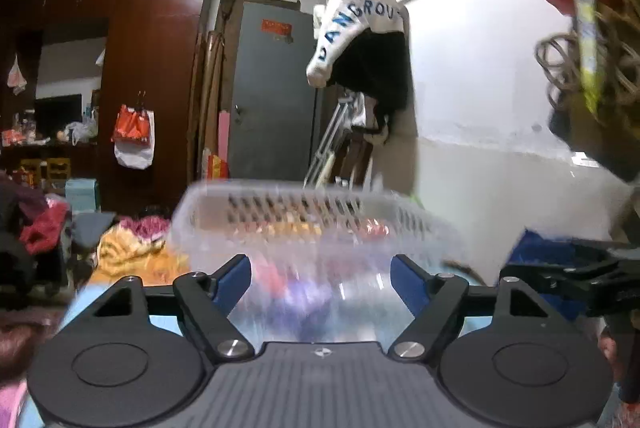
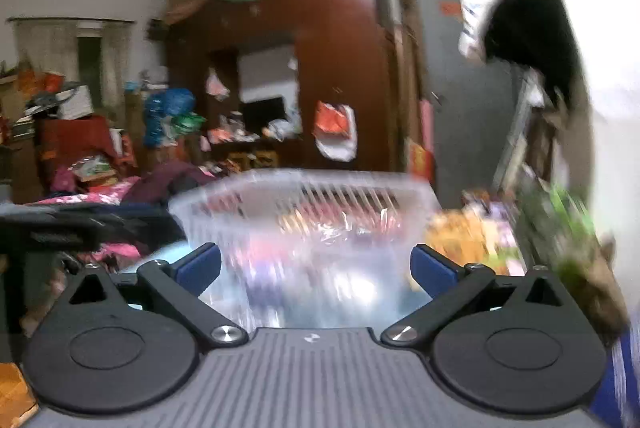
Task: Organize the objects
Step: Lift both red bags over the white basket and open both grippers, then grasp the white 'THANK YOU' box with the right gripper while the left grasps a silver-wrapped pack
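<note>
Left wrist view: the left gripper (image 1: 322, 278) is sitting at lower centre with its blue pads (image 1: 236, 278) standing apart, nothing pressed between them. The clear slotted basket (image 1: 316, 216) is lying just beyond the pads, centre frame, blurred; coloured wrapped items are showing through its wall, so it is serving as the collecting bin. Judgement: the jaws are apart because the basket is no longer being carried by this side. A black frame, likely the other gripper, is poking in at the right edge. The wardrobe (image 1: 156, 76) is filling the upper left.

Right wrist view: the right gripper (image 2: 316, 266) is at lower centre, jaws wide apart, pads (image 2: 200, 266) clear of the basket (image 2: 304, 212), which is occupying the middle of the frame, heavily smeared. What the basket is resting on cannot be told. Piled clothes (image 2: 100, 184) are lying at the left. Judgement: both grippers facing the same basket suggests a two-handed placement, now released.
</note>
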Demonstrator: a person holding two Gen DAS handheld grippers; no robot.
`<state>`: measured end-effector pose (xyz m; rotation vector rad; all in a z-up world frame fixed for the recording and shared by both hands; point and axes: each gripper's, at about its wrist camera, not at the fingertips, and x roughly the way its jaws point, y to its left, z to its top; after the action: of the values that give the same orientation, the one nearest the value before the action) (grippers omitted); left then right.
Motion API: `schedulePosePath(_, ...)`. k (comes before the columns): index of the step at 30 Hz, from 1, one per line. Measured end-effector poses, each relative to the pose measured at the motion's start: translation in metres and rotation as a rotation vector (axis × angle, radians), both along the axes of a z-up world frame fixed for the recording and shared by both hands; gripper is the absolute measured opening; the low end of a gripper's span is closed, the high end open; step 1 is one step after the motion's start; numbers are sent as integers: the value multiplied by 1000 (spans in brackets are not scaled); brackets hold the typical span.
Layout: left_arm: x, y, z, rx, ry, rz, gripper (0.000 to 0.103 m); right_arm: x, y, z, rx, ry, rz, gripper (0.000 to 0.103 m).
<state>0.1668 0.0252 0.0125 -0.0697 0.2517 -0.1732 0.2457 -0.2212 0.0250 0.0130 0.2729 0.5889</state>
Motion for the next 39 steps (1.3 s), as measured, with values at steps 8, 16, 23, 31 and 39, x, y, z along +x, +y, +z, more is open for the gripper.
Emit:
schedulePosePath(8, -32, -47, -64, 94, 130, -78, 80, -22, -2, -57, -86, 151, -45, 103)
schedulePosePath(16, -14, -61, -75, 225, 231, -57, 80, -8, 18, -60, -228, 197, 1, 100)
schedulePosePath(23, -7, -53, -76, 169, 278, -75, 80, -9, 18, -70, -253, 220, 14, 68)
schedulePosePath(31, 0, -59, -76, 164, 312, 5, 82, -25, 15, -66, -244, 122, -40, 63)
schedulePosePath(39, -5, -63, -77, 150, 286, 33, 55, -25, 16, -63, -225, 111, -49, 68)
